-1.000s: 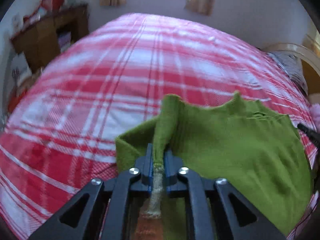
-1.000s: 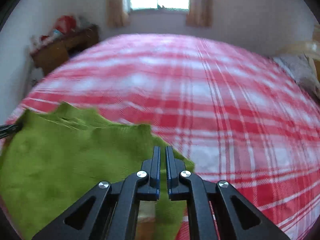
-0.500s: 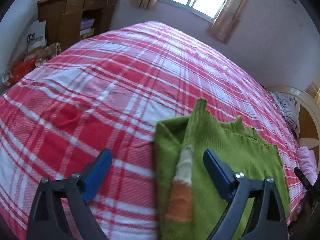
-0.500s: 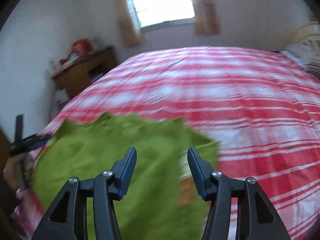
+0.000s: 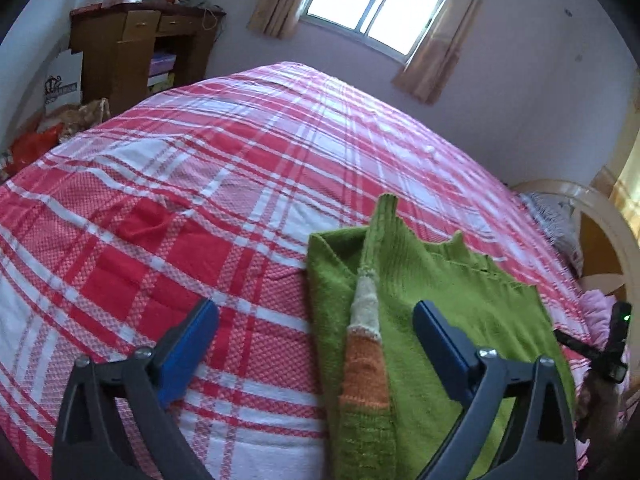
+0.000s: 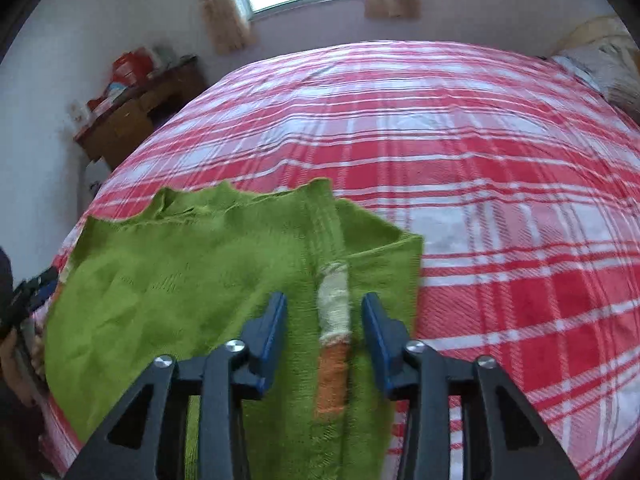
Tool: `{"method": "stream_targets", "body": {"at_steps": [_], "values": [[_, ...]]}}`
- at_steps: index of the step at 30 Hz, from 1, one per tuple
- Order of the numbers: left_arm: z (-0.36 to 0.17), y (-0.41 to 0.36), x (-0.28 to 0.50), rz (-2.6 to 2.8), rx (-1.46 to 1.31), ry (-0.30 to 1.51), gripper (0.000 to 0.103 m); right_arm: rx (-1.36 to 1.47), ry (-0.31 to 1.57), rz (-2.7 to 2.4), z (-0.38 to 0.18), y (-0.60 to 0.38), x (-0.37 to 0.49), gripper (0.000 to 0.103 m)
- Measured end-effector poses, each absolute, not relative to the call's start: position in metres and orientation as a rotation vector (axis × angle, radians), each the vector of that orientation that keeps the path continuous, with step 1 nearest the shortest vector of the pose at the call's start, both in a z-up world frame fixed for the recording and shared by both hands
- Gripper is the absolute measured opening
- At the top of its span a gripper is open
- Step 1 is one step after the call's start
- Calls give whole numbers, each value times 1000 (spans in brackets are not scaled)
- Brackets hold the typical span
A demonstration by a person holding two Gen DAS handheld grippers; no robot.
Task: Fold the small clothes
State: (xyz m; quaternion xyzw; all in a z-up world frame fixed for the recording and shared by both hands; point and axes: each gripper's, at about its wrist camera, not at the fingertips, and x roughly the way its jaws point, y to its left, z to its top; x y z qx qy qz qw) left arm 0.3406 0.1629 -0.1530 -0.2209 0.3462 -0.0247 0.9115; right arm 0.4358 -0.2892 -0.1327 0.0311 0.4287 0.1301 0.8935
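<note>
A small green knit sweater (image 5: pixel 448 312) lies flat on the red and white plaid bed; it also shows in the right wrist view (image 6: pixel 180 280). A folded sleeve with cream and orange bands (image 5: pixel 366 344) lies over the body on each side (image 6: pixel 334 332). My left gripper (image 5: pixel 316 344) is open and empty, above the sweater's left edge. My right gripper (image 6: pixel 324 332) is open and empty, its jaws either side of the banded sleeve.
The plaid bedspread (image 5: pixel 208 184) spreads far ahead and to the sides (image 6: pixel 500 200). A wooden cabinet (image 5: pixel 128 56) stands by the far wall left of the bed. A pillow and curved headboard (image 5: pixel 576 216) lie at the right.
Both grippers were shut on the sweater's sleeves a second ago. They have let go, opened wide and drawn back. The sleeves now lie on the sweater.
</note>
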Motion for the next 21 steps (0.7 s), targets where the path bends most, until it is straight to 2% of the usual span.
{"method": "stream_targets", "body": {"at_steps": [2, 3, 4, 9, 14, 17, 18, 19, 21], "values": [[-154, 169, 338, -68, -499, 693, 100, 39, 886, 286, -133, -285, 436, 25], [-155, 172, 337, -74, -514, 688, 100, 36, 887, 289, -134, -284, 438, 8], [-155, 174, 337, -77, -531, 680, 100, 32, 882, 285, -133, -283, 437, 5], [-156, 174, 336, -76, -539, 675, 100, 38, 805, 201, -114, -298, 426, 4], [-157, 170, 339, -86, -520, 687, 103, 76, 911, 194, -140, -313, 437, 2], [-156, 168, 339, -83, -502, 694, 103, 83, 886, 177, -138, -313, 436, 5], [-156, 168, 338, -83, -500, 692, 103, 107, 880, 157, -134, -315, 435, 12], [-156, 169, 336, -86, -507, 684, 103, 115, 872, 145, -132, -317, 434, 30], [-157, 175, 332, -93, -544, 660, 103, 109, 847, 125, -121, -316, 427, 49]]}}
